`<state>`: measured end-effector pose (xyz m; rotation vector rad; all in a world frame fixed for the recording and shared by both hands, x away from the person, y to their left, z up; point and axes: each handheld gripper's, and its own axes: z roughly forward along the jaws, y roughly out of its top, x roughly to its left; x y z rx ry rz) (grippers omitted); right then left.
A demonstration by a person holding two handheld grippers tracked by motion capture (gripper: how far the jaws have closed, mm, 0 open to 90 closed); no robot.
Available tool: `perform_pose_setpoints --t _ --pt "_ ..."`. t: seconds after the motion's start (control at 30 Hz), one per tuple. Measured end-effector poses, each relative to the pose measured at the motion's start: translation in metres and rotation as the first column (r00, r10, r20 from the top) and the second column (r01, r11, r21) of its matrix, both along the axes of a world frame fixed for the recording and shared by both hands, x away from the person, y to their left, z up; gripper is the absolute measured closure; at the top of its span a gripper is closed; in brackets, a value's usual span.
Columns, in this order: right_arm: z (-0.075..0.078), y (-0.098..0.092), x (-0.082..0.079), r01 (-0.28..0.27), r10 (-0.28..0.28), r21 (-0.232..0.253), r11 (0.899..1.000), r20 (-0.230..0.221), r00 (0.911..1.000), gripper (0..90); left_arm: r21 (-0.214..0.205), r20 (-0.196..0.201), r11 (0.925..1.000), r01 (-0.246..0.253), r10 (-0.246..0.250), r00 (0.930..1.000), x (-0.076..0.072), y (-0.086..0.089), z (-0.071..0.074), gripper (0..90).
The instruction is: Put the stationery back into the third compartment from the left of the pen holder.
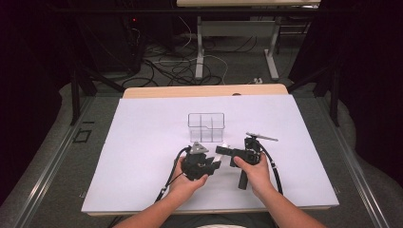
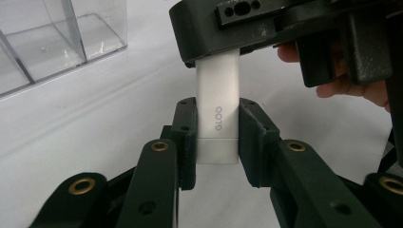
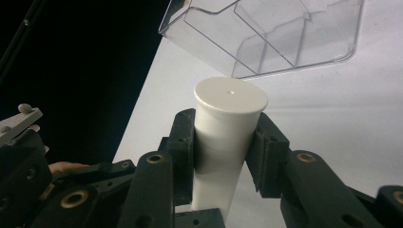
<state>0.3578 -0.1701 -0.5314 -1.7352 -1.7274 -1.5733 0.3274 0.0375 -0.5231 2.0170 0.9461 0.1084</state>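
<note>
A white glue stick (image 2: 217,95) marked GLOO is held between both grippers, low over the white table sheet. My left gripper (image 2: 217,128) is shut on its body near one end, a pad pressed on each side. My right gripper (image 3: 225,137) is shut on the other end, just below the round flat top (image 3: 230,97). In the high view the left gripper (image 1: 214,164) and right gripper (image 1: 222,151) meet tip to tip near the table's middle, each in a hand. In the left gripper view, the right gripper's black body (image 2: 266,28) covers the stick's far end.
A clear plastic organizer box (image 1: 206,127) with inner dividers stands just beyond the grippers; it also appears in the left gripper view (image 2: 57,42) and the right gripper view (image 3: 266,33). The white sheet (image 1: 142,142) covers the table, with a dark drop past its left edge (image 3: 71,71).
</note>
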Motion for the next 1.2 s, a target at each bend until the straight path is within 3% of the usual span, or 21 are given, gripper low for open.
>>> perform_pose_setpoints --t 0.3,0.37,0.53,0.57,0.7,0.77,0.8,0.93,1.2 --pt "0.000 0.002 0.002 -0.004 0.004 -0.017 1.000 0.000 1.0000 66.4 0.010 -0.002 0.9999 0.000 0.000 1.0000 0.002 0.001 -0.003 68.4" --pt "0.001 0.003 0.002 0.001 -0.002 -0.018 1.000 -0.001 1.0000 66.4 0.004 -0.021 1.0000 -0.005 0.005 0.9998 0.002 0.001 -0.004 65.8" --pt "0.002 0.000 0.005 0.021 -0.020 -0.035 0.999 0.031 0.9993 66.4 0.024 -0.014 0.9997 -0.004 0.005 0.9999 0.003 0.002 -0.006 61.0" --pt "0.002 -0.002 0.005 0.022 -0.020 -0.048 0.999 0.041 0.9990 66.4 0.013 -0.018 0.9999 -0.012 0.012 0.9998 0.003 0.001 -0.007 60.5" --pt "0.009 -0.005 0.008 0.036 -0.030 -0.071 0.997 0.081 0.9962 66.4 0.032 0.009 0.9994 -0.012 0.012 0.9999 0.006 0.005 -0.007 56.6" --pt "0.019 -0.007 0.011 0.069 -0.048 -0.122 0.990 0.161 0.9857 66.4 0.032 0.018 0.9993 -0.021 0.020 0.9996 0.008 0.008 -0.006 53.6" --pt "0.019 -0.007 0.011 0.069 -0.048 -0.122 0.990 0.161 0.9857 66.4 0.039 0.028 0.9990 -0.022 0.021 0.9994 0.009 0.010 -0.006 53.6" --pt "0.032 -0.009 0.016 0.088 -0.027 -0.211 0.974 0.276 0.9608 66.4 0.022 0.032 0.9985 -0.049 0.048 0.9983 0.014 0.016 -0.007 49.5" --pt "0.054 -0.003 0.032 0.138 -0.022 -0.291 0.947 0.369 0.9291 66.4 0.044 0.075 0.9968 -0.067 0.064 0.9951 0.023 0.032 -0.005 42.4"
